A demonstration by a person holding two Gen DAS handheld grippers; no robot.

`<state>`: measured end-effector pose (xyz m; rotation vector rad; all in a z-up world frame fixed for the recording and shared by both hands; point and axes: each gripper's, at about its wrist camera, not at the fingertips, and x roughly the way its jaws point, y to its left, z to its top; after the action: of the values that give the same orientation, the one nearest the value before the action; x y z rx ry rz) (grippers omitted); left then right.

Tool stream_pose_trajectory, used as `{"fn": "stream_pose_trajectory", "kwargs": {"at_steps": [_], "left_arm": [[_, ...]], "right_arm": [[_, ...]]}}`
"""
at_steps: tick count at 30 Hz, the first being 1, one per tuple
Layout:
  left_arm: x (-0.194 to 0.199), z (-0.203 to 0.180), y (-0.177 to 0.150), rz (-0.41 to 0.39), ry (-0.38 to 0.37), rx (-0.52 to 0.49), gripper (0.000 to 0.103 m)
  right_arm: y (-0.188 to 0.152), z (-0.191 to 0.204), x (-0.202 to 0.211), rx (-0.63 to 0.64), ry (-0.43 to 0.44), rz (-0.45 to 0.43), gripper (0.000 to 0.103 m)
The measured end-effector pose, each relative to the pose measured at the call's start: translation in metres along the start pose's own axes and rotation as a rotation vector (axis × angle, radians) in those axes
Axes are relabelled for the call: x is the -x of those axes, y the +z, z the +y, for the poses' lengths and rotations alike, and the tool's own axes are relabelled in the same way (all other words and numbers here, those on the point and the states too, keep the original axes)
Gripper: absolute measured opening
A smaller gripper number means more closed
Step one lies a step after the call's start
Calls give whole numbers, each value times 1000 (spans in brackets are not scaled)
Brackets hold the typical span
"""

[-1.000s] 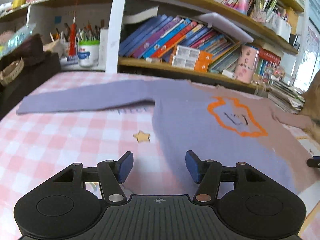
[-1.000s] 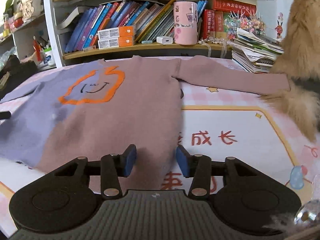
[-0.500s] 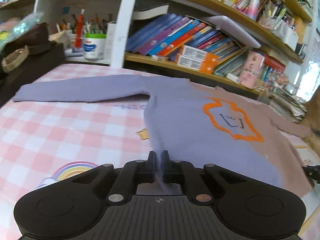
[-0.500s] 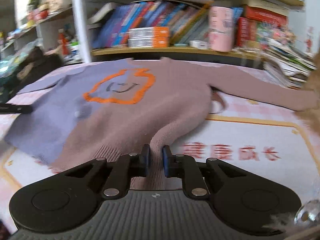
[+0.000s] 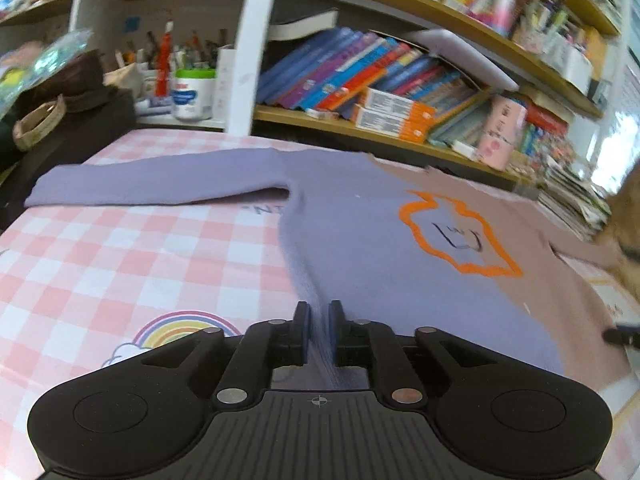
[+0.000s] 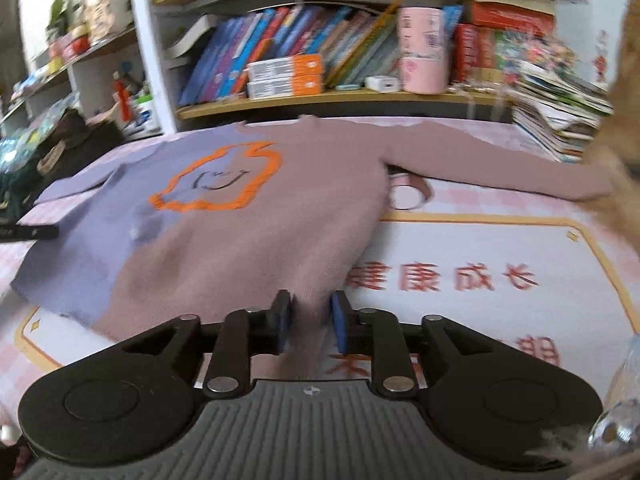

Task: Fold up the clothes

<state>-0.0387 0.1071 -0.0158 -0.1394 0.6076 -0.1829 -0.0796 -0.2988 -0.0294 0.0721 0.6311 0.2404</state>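
A two-tone sweater, lilac on one half (image 5: 360,232) and dusty pink on the other (image 6: 288,216), lies spread on the table with an orange outline motif (image 5: 456,236) on its chest. My left gripper (image 5: 319,330) is shut on the lilac bottom hem corner, which is lifted a little. My right gripper (image 6: 311,322) is shut on the pink bottom hem corner. The lilac sleeve (image 5: 152,186) stretches left; the pink sleeve (image 6: 500,168) stretches right.
A pink checked tablecloth (image 5: 120,264) covers the table. A bookshelf (image 5: 392,100) stands just behind it. A dark bag (image 5: 68,116) sits at the left edge. A stack of magazines (image 6: 560,112) and a furry tan animal (image 6: 624,152) are at the right. A roll of tape (image 6: 408,196) lies beside the sweater.
Both grippers went from open to shut on the sweater's bottom hem corners. The hem now rises slightly and the sweater bunches towards each gripper.
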Motion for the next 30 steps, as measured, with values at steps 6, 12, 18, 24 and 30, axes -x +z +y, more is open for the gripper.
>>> {"fn": "stream_pose_trajectory", "kwargs": {"at_steps": [6,12,18,24,30], "left_arm": [[1,-1,-1,8,12,-10,29],[-3,-2,-6,20,10,-16,30],[-7,7,-4,15,-4,33,5],[-4,7,-6,15,-4,43,5],[-5,5,-6,18,-2,36,5]], "right_arm": [[1,-10,1,-42,-34,-15,48],[1,-2,-9,-6,-51,0,44],[7,3,-18,6,-5,3,14],[16,6,-34,42,-36,-14,12],[17,8,-37,65,-46,-6,13]]}}
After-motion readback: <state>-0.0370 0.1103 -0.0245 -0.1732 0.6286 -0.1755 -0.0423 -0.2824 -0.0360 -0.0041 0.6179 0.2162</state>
